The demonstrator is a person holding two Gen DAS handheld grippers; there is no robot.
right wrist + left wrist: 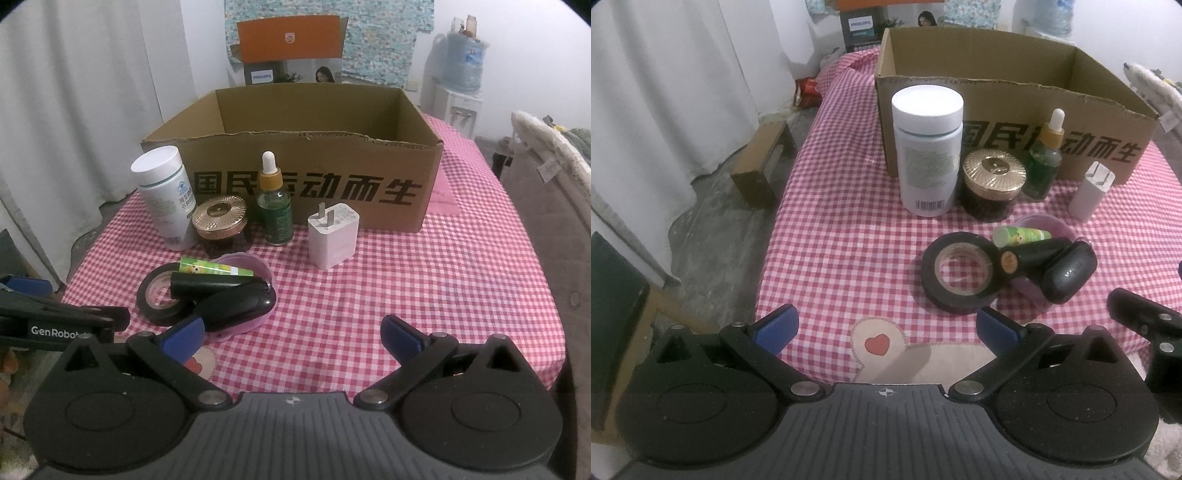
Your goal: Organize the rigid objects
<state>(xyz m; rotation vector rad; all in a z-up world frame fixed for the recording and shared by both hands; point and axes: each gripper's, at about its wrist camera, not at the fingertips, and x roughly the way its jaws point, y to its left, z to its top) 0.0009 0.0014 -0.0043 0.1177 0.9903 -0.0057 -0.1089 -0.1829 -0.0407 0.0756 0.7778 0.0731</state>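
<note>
An open cardboard box (1008,99) (388,177) stands at the back of the checked table. In front of it stand a white bottle (928,151) (167,195), a gold-lidded jar (993,182) (220,218), a green dropper bottle (1045,155) (275,206) and a white charger (1092,192) (333,234). Nearer lie a black tape roll (960,278) (159,295), a green tube (1019,235) (216,268), a black cylinder (1034,254) (210,285), a black case (1069,273) (236,308) and a pink ring (255,264). My left gripper (886,328) and right gripper (291,334) are open and empty, short of the objects.
The table edge drops off to the left onto a concrete floor with a small cardboard box (764,162). White curtains (683,85) hang at the left. A Philips carton (291,51) and a water dispenser (458,85) stand behind. A chair with cloth (546,166) is right.
</note>
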